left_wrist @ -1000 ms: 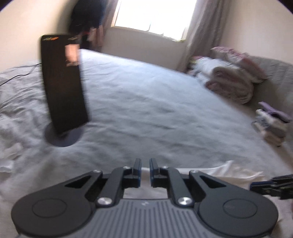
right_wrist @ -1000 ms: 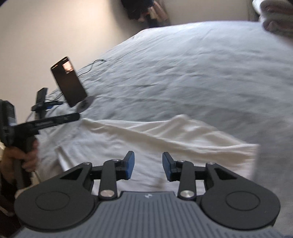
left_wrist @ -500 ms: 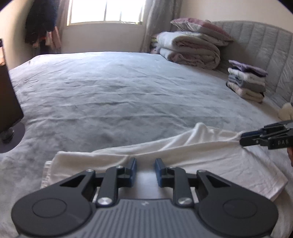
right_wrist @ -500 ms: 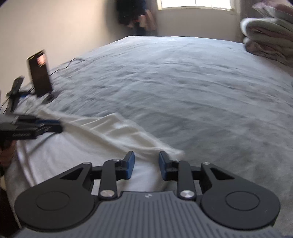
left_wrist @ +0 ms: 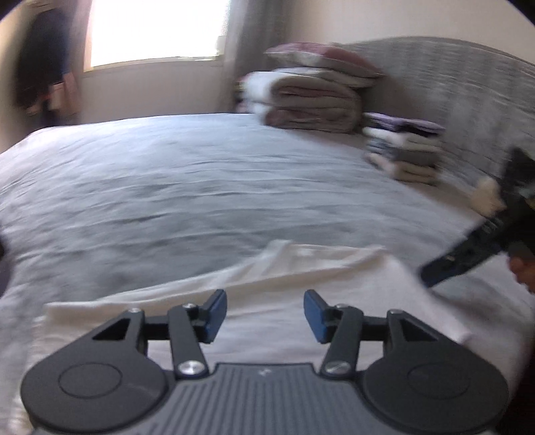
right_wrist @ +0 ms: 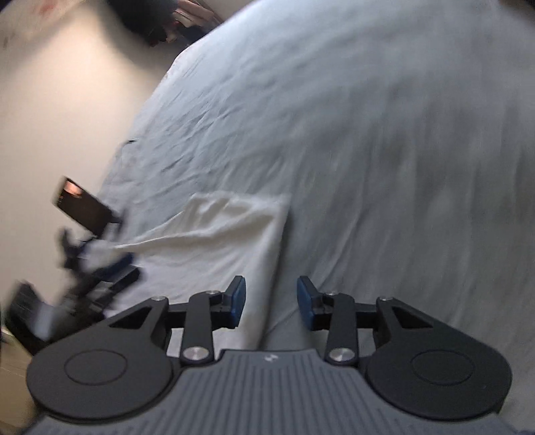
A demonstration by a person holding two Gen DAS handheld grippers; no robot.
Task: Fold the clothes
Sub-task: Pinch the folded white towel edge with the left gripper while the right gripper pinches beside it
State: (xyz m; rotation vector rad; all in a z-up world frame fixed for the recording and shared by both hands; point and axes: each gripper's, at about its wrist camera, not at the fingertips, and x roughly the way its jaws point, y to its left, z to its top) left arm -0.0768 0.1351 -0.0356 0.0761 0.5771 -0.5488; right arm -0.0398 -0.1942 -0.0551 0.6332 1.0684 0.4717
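Note:
A white garment lies flat on the grey bed sheet, folded into a long strip. My left gripper hovers over its near edge, jaws opening, nothing pinched between the blue pads. The right gripper shows blurred at the strip's right end, with part of a hand behind it. In the right wrist view the garment runs off to the left, its side edge under my right gripper. Those jaws are opening too and grip nothing. The left gripper is a dark blur at far left.
Folded blankets with a pillow on top and a stack of folded clothes sit by the grey headboard. A phone on a stand stands near the bed's left edge. Dark clothes hang beside the window.
Both views have swung and rolled. My left jaws went from nearly shut to wide apart. The right jaws narrowed, then widened again. The garment now lies in a narrower strip on the sheet.

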